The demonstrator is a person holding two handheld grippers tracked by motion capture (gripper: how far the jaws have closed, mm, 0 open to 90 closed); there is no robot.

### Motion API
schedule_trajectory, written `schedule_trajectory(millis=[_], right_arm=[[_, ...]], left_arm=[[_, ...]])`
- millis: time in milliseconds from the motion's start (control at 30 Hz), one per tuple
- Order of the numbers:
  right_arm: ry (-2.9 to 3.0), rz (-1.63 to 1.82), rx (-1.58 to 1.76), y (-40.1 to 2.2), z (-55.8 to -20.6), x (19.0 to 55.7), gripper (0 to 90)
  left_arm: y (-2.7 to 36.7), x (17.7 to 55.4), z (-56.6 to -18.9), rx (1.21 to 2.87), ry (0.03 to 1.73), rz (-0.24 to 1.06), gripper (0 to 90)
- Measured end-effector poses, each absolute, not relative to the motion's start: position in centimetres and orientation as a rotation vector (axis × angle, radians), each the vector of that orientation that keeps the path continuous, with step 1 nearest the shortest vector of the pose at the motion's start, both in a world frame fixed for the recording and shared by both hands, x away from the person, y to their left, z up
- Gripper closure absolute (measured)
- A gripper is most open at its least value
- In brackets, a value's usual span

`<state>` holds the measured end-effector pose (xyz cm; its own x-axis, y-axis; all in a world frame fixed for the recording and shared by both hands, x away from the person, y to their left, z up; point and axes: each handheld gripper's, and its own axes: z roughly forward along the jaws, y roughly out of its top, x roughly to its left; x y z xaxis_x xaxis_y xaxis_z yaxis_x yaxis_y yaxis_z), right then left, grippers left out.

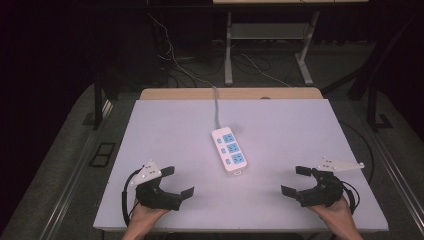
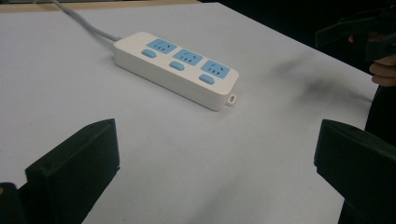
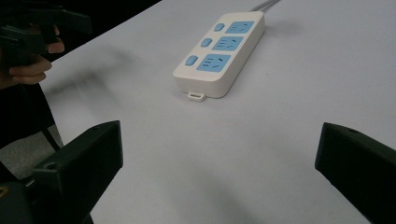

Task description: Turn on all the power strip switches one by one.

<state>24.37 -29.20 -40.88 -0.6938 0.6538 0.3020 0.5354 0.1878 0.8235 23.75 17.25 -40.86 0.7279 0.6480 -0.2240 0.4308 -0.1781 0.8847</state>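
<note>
A white power strip (image 1: 229,150) with three blue sockets and blue switches lies in the middle of the white table (image 1: 165,125), its grey cord (image 1: 216,107) running to the far edge. My left gripper (image 1: 177,182) rests near the front left, jaws wide apart, nothing between them. My right gripper (image 1: 296,181) rests near the front right, also open and empty. The left gripper view has the strip (image 2: 177,67) ahead between its black jaws. In the right gripper view the strip (image 3: 222,53) lies ahead, and the other hand's gripper (image 3: 42,28) is at the upper left.
A wooden board (image 1: 230,93) edges the table's far side. Behind it stand a metal desk frame (image 1: 265,45) and loose cables (image 1: 185,60) on the floor. Dark floor surrounds the table.
</note>
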Motion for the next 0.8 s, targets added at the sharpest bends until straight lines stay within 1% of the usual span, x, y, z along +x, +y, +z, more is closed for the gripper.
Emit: schedule_trajectory(millis=[567, 800], right_arm=[[2.345, 1.532, 1.179, -29.41, -41.05, 24.48, 0.7], [2.347, 1.528, 1.181, -29.46, -41.10, 24.45, 0.7]], left_arm=[[17.21, 23.87, -40.63, 1.822, 0.840, 0.241, 0.0], [17.16, 24.16, -40.55, 1.855, 0.844, 0.232, 0.0]])
